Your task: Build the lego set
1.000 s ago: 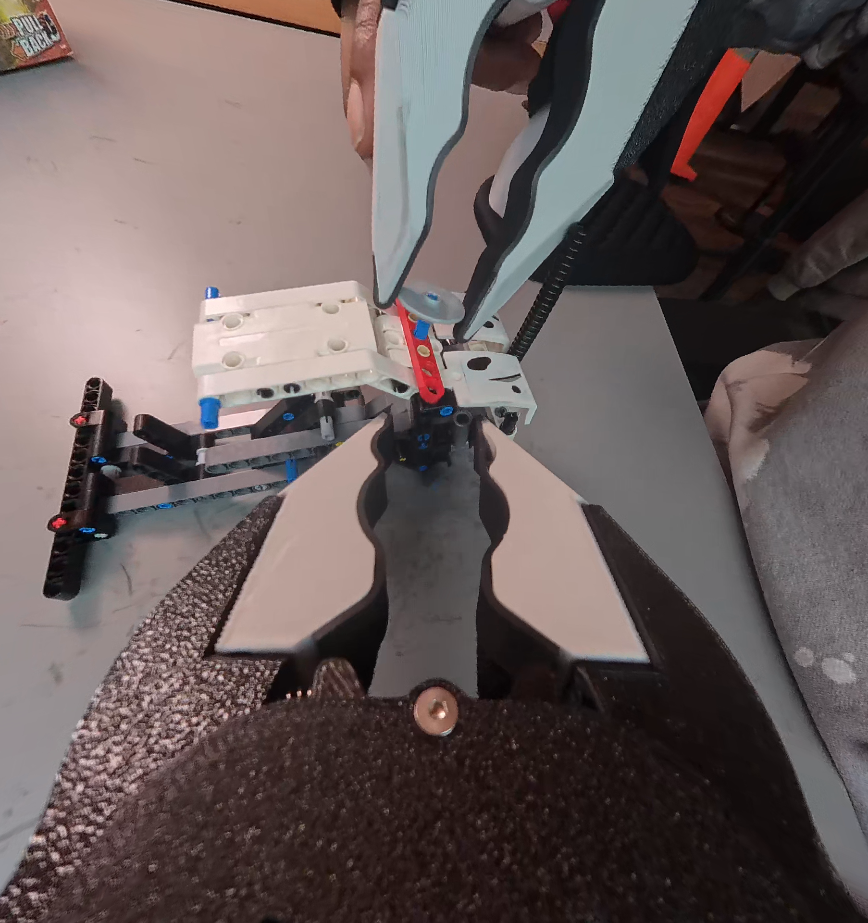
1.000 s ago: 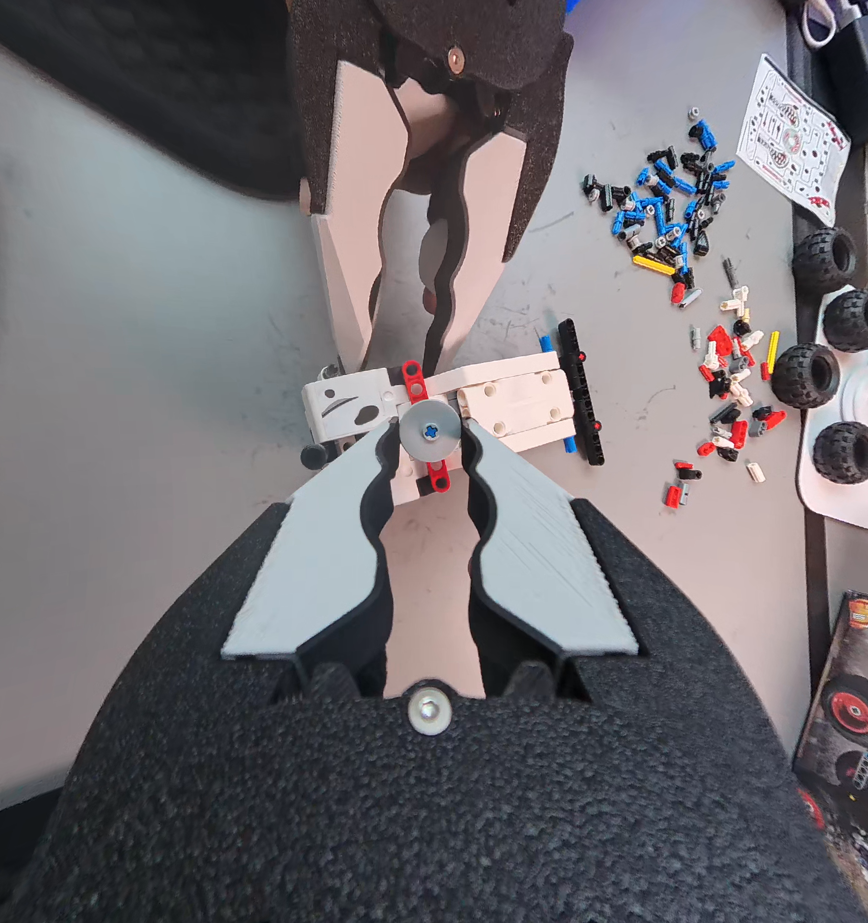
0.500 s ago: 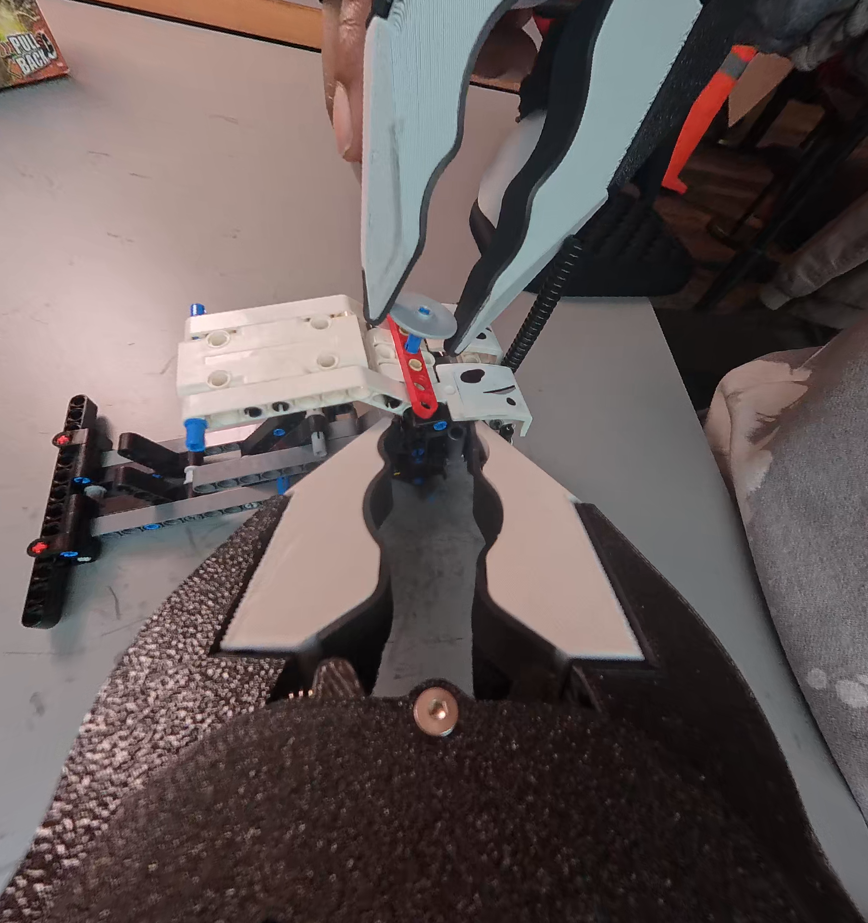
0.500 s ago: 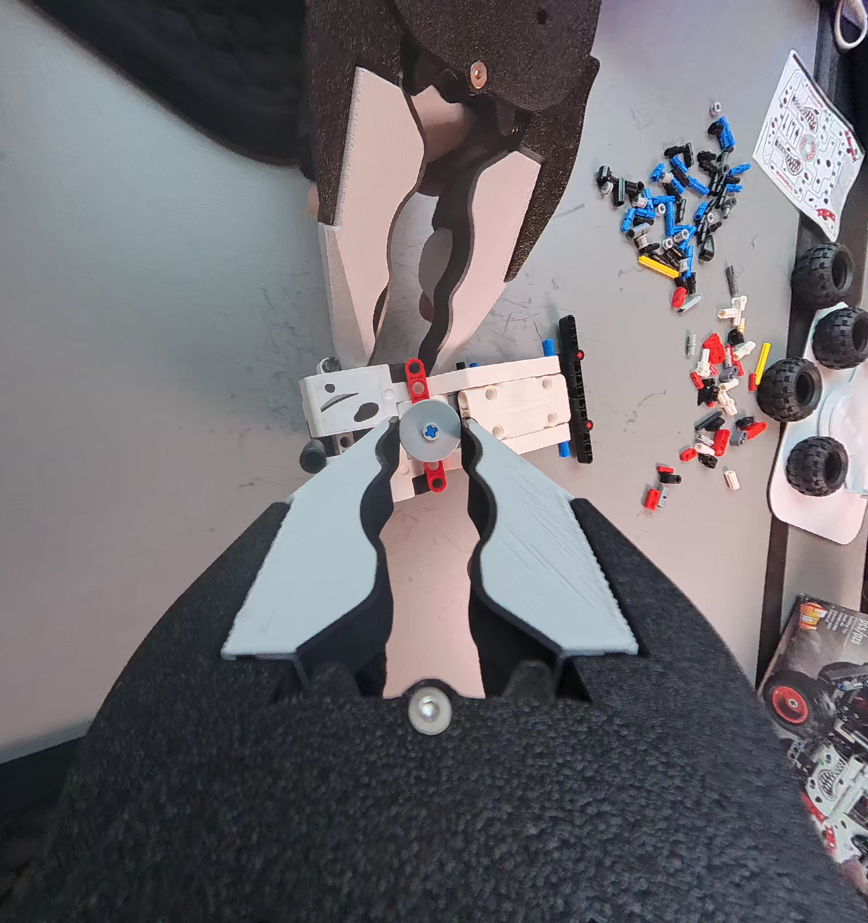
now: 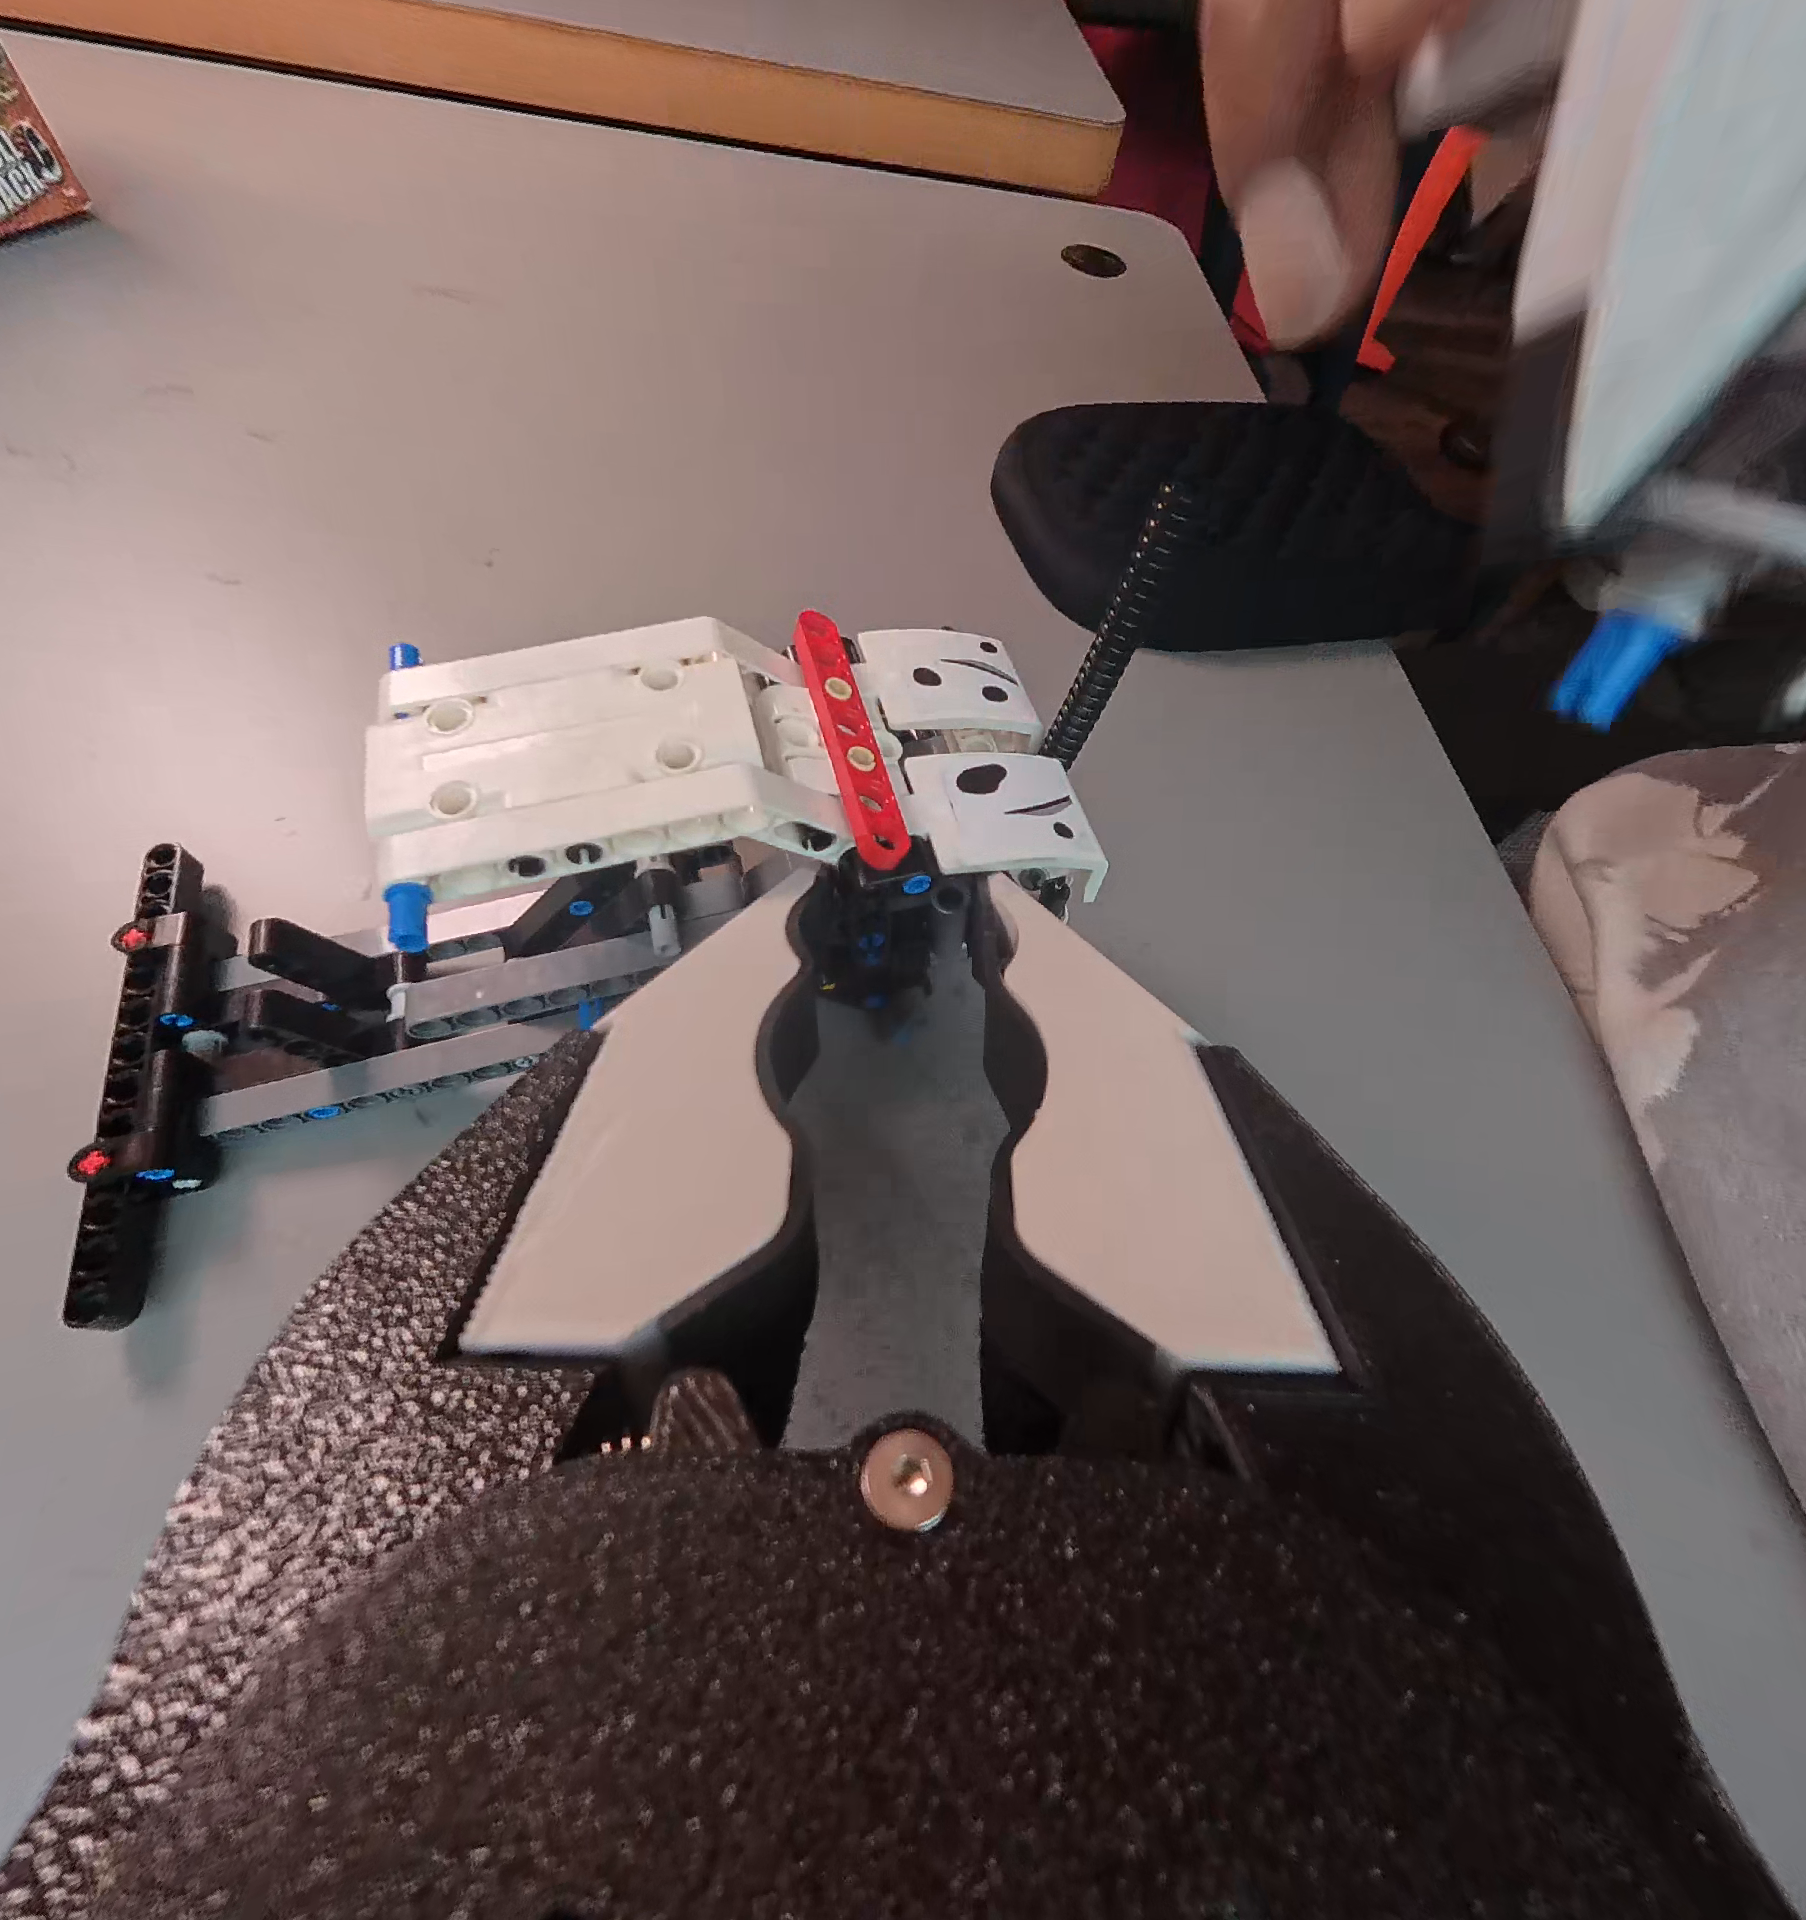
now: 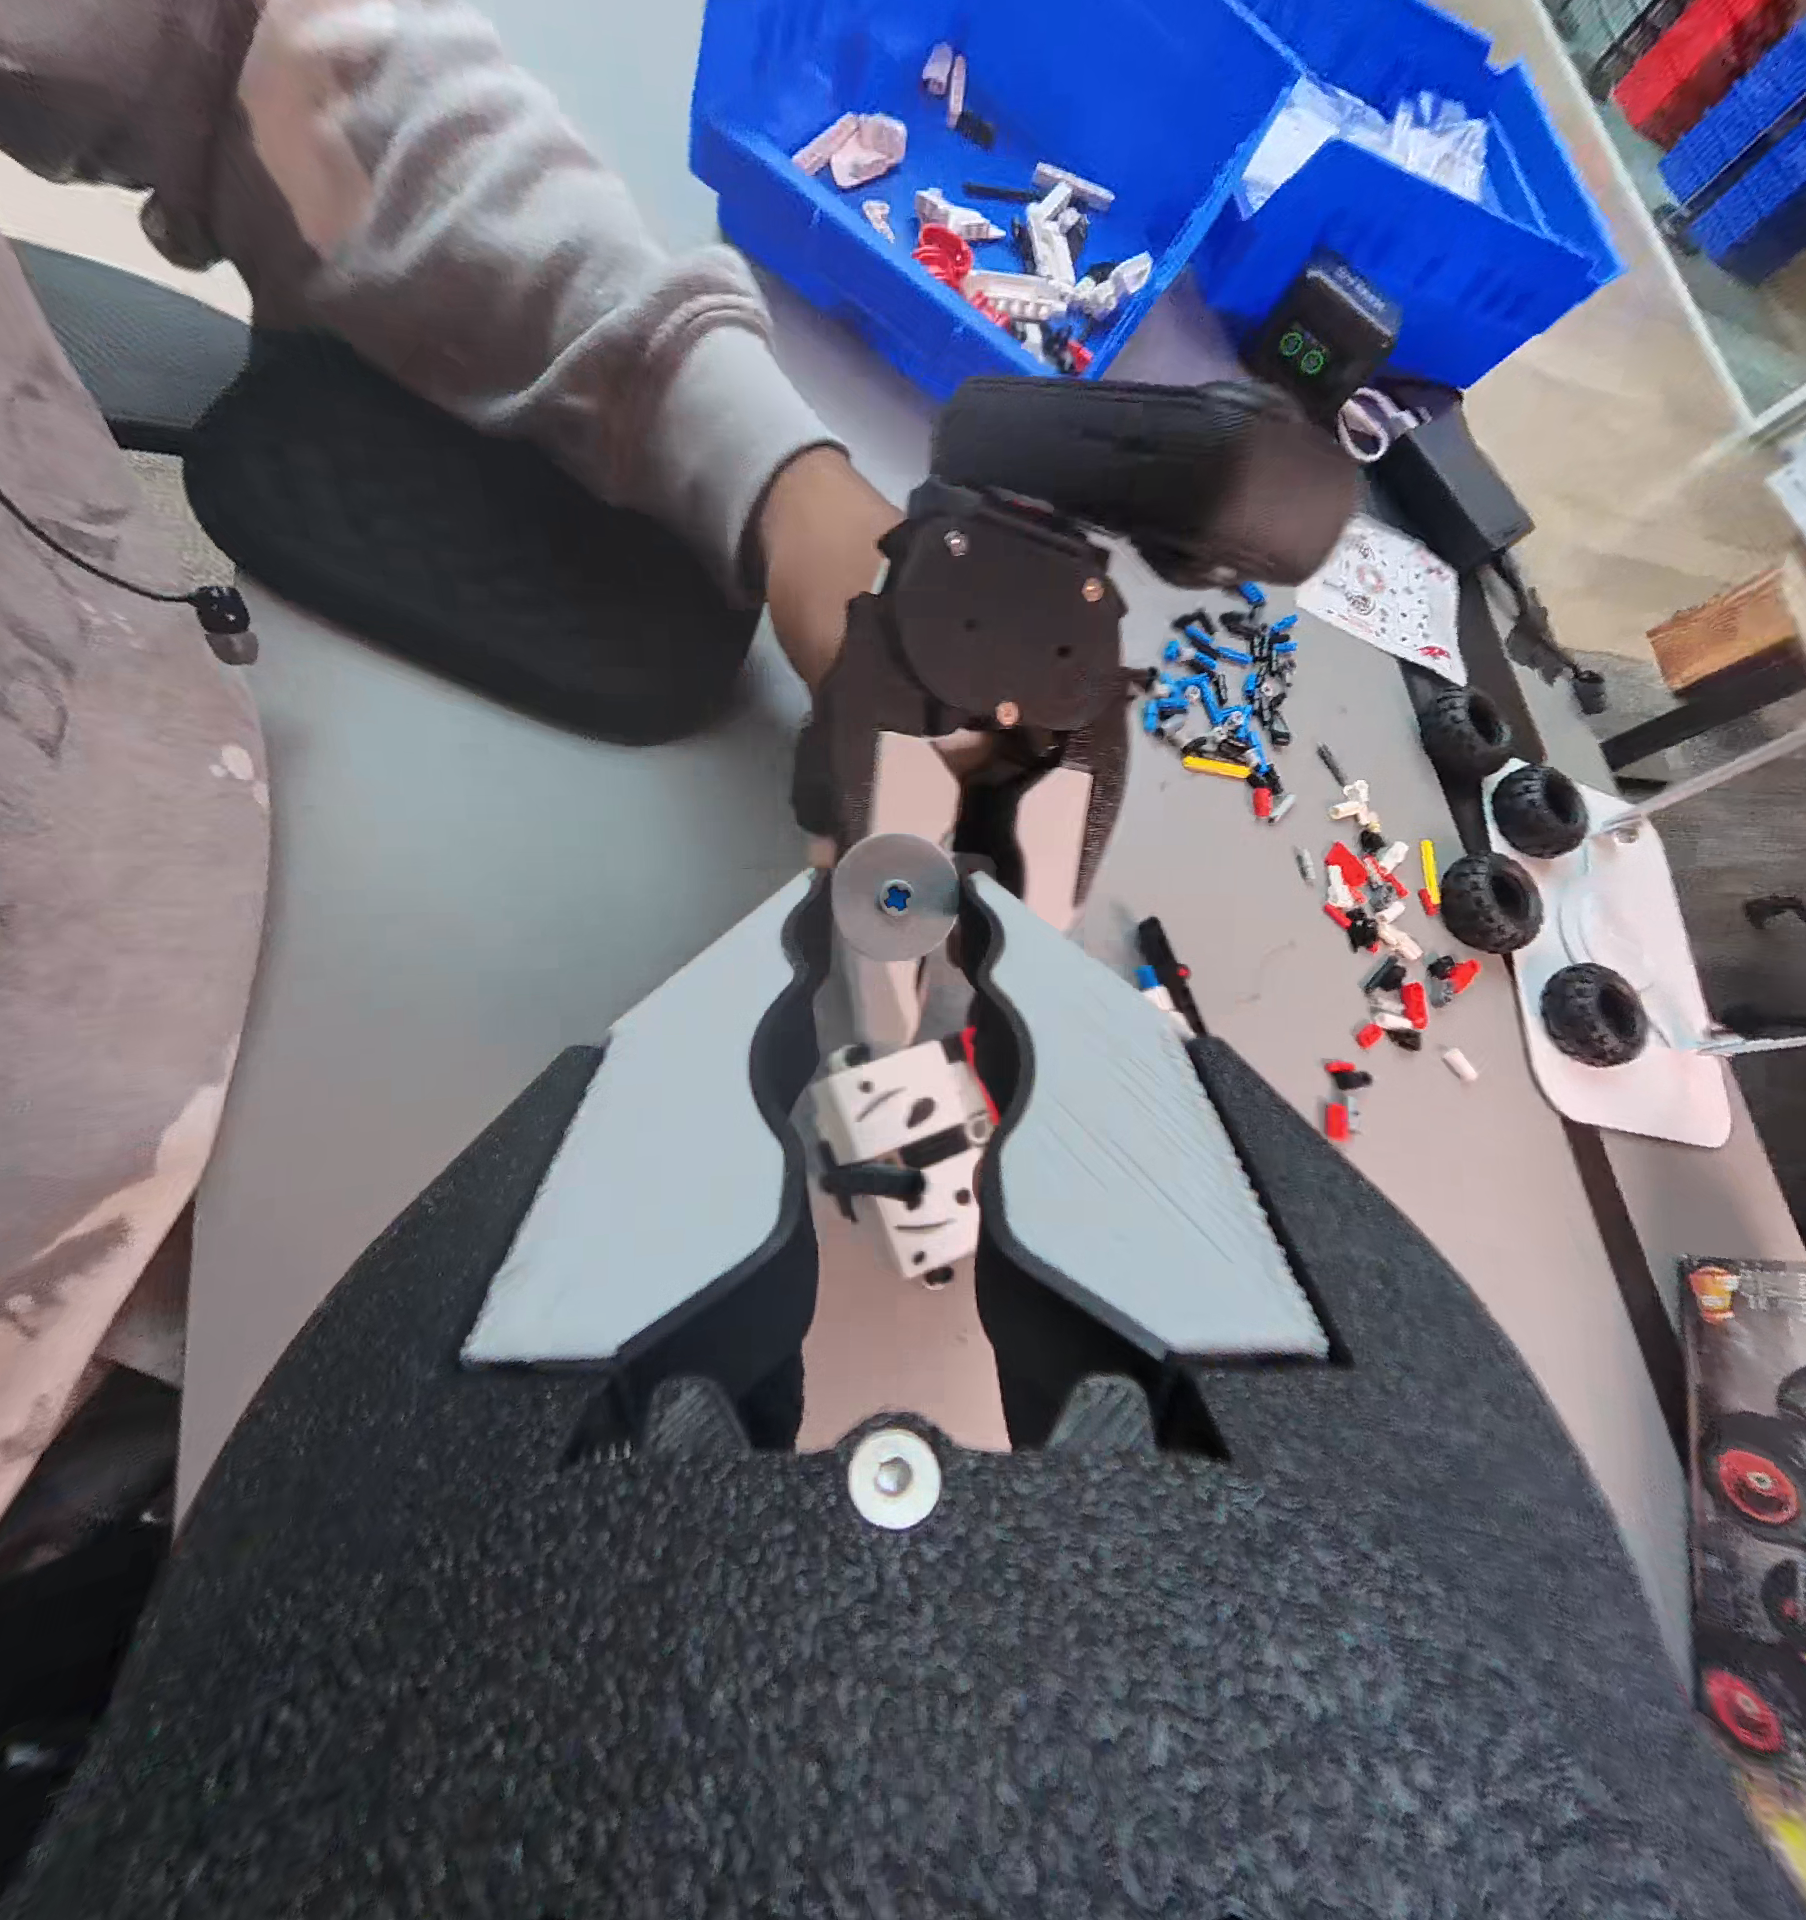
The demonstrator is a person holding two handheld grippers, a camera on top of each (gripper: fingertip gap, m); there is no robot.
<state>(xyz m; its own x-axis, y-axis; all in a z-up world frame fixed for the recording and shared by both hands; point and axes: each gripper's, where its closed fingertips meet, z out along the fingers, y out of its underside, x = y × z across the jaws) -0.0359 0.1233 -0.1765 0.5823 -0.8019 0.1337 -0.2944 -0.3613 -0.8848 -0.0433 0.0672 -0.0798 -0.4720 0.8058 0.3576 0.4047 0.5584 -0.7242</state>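
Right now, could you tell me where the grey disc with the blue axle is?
The grey disc is pinched at the right gripper tips, lifted above the white model; centre of the right wrist view.

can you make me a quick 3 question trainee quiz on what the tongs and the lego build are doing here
1. True or false: the grey disc sits on the red beam.
2. What do the left tongs grip? A) a tyre B) the model's black front end C) the blue bin
3. Fill in: the right tongs are shut on the ____.

Key: 1 false; the disc is held clear of the model. 2 B. 3 grey disc.
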